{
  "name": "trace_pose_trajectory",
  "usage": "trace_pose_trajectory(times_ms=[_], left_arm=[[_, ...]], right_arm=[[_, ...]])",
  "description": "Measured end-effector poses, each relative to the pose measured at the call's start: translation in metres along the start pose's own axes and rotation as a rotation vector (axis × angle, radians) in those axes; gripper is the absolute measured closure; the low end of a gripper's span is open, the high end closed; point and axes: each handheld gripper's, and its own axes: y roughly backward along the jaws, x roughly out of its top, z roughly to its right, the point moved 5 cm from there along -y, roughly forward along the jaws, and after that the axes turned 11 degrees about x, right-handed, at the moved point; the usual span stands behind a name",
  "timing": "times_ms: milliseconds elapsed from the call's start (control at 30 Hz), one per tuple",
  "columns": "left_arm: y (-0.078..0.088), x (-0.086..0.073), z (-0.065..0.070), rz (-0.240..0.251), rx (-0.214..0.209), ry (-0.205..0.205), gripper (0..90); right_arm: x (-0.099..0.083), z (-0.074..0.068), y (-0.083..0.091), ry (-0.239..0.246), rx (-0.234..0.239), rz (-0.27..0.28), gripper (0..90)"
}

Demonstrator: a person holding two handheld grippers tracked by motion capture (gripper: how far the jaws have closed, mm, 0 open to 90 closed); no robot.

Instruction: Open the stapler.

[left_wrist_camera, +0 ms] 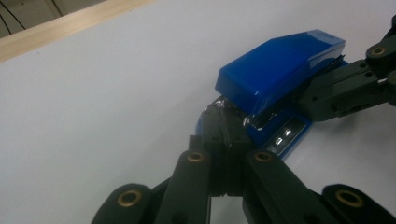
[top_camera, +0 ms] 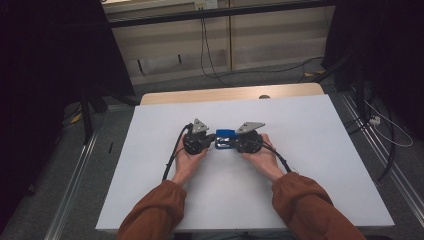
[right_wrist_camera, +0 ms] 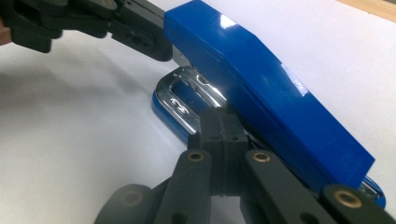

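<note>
White tabletop point(top_camera: 310, 165) with a pale wooden strip point(top_camera: 230, 93) along its far edge, dark room all round — and we hold both tools at the middle. Between them lies a blue stapler point(top_camera: 225, 134), glossy plastic top, chrome tray beneath, flat base on the sheet. Our left gripper point(left_wrist_camera: 225, 135) has its black jaws clenched together, tips pressed against the stapler's near end. Our right gripper point(right_wrist_camera: 223, 122) is clenched too — pads meeting at the shiny metal tray under the lid; whether they pinch it, we cannot tell.
</note>
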Motion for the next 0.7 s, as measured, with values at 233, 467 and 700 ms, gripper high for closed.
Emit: trace_pose_trajectory(times_ms=[233,467,700], left_arm=[[0.0012,0.0014,0.0001,-0.003,0.0,-0.004,90.0],[0.0031,0.005,-0.0006,0.016,-0.006,0.013,90.0],[0.0056,0.0097,0.0002,0.04,-0.014,0.026,90.0]], right_arm=[[0.0002,0.0001,-0.0004,0.0,0.0,0.002,90.0],[-0.0002,-0.0005,-0.0004,-0.018,-0.002,0.009,90.0],[-0.0001,-0.0006,-0.0004,-0.016,-0.003,0.008,90.0]])
